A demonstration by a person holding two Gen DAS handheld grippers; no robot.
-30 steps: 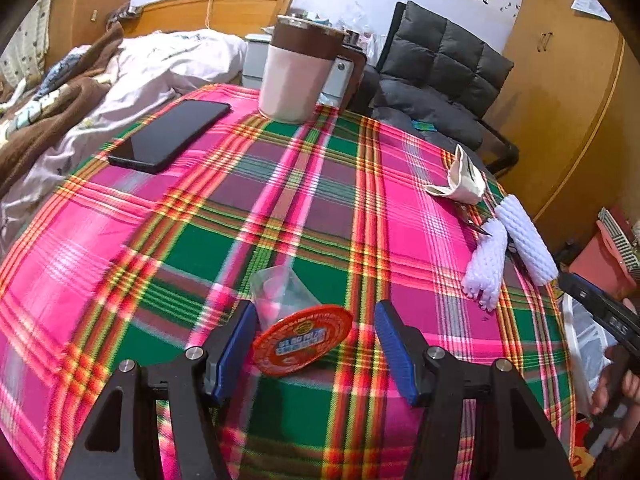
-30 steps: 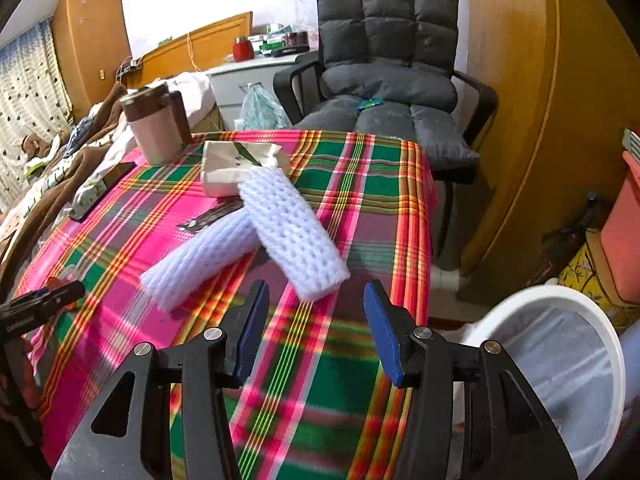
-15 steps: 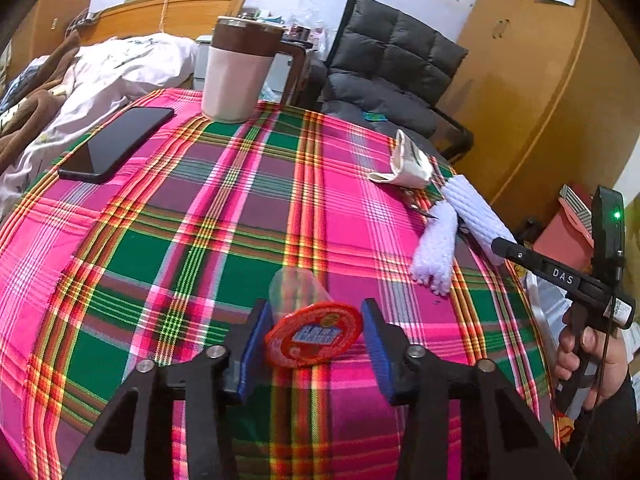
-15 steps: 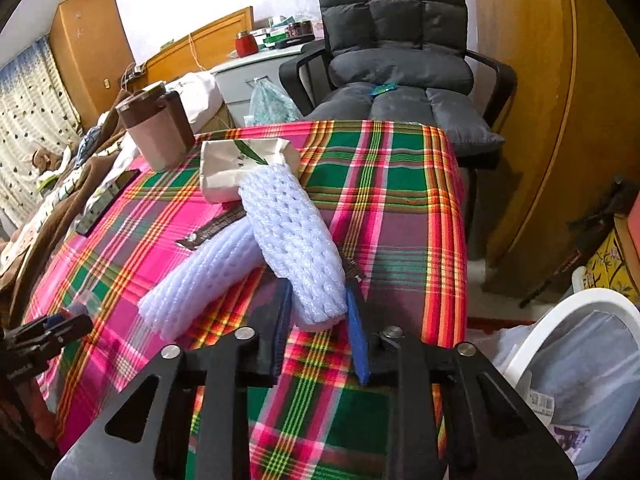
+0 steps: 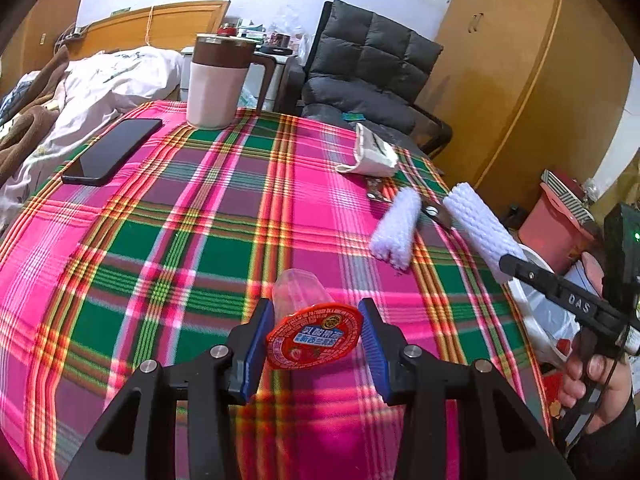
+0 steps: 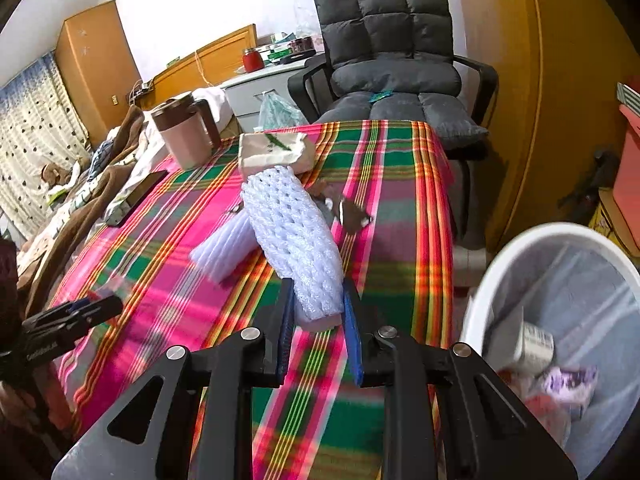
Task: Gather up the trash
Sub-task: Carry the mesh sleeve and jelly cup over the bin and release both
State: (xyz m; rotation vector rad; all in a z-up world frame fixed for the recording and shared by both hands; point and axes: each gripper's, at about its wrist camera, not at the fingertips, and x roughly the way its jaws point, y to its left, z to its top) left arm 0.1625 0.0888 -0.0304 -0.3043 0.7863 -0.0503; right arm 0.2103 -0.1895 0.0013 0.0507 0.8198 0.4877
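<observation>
Surface under inspection: a table covered by a pink, green and yellow plaid cloth (image 5: 200,216).

Left gripper (image 5: 314,336): its 2 blue pads are pinching a clear plastic cup with a red foil lid (image 5: 314,338), 1 pad on each side of the lid rim. The cup lies on its side, lid toward the camera, over the near part of the cloth. Whether it is touching the cloth cannot be told.

Right gripper (image 6: 316,312): its jaws are closing on the near end of a white foam net sleeve (image 6: 292,236), which sits between the 2 pads and is pressed by both. The sleeve stretches away from the gripper toward a torn white paper packet (image 6: 272,152) at its far end. In the left wrist view the sleeve's gripped end is raised beyond the table's right edge, with a hand (image 5: 592,384) on the gripper's handle.

Other trash on the cloth:
- A second foam net sleeve (image 6: 224,248), just left of the held one and partly under it.
- A dark torn wrapper (image 6: 344,216), just right of the held sleeve.

Non-trash items on the cloth: a black phone (image 5: 114,150) near the left edge, and a pink mug with a brown lid (image 5: 218,84) at the far side.

Receptacle: a white bin with a clear liner (image 6: 560,300) stands below the table's right edge; a few discarded items lie inside it.

Surroundings: a dark padded chair (image 6: 392,60) behind the table, and a bed with rumpled bedding (image 5: 100,84) to the left.
</observation>
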